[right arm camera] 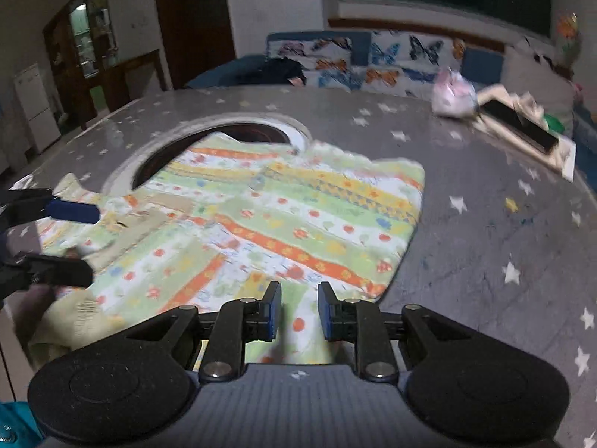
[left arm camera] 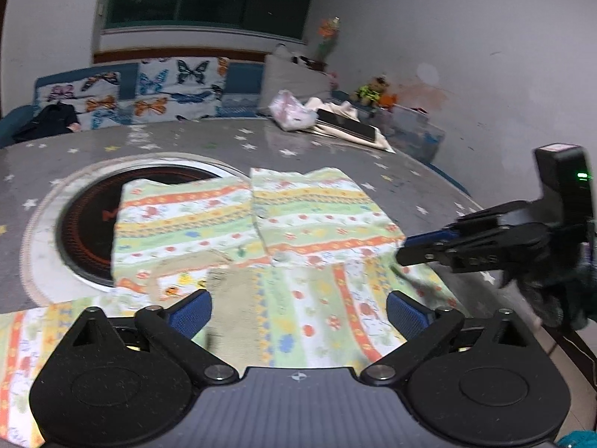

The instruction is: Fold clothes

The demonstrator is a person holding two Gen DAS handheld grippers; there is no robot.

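Left claw (left arm camera: 298, 313) stands spread wide over the near part of the soft, striped cotton garment in green, orange and yellow (left arm camera: 261, 231), pinching nothing. Right claw (right arm camera: 298, 313) is narrowly parted, with cloth lying between its pads; we cannot confirm a grip. We find the garment spread on the grey star-patterned tabletop (right arm camera: 485, 231), its far edge overlapping a round black inset hob (left arm camera: 89, 216). We judge it light, limp and prone to drag; hems and corners offer the surest hold. The right wrist view alone shows the garment's free right edge; the left wrist view alone shows its centre seam.
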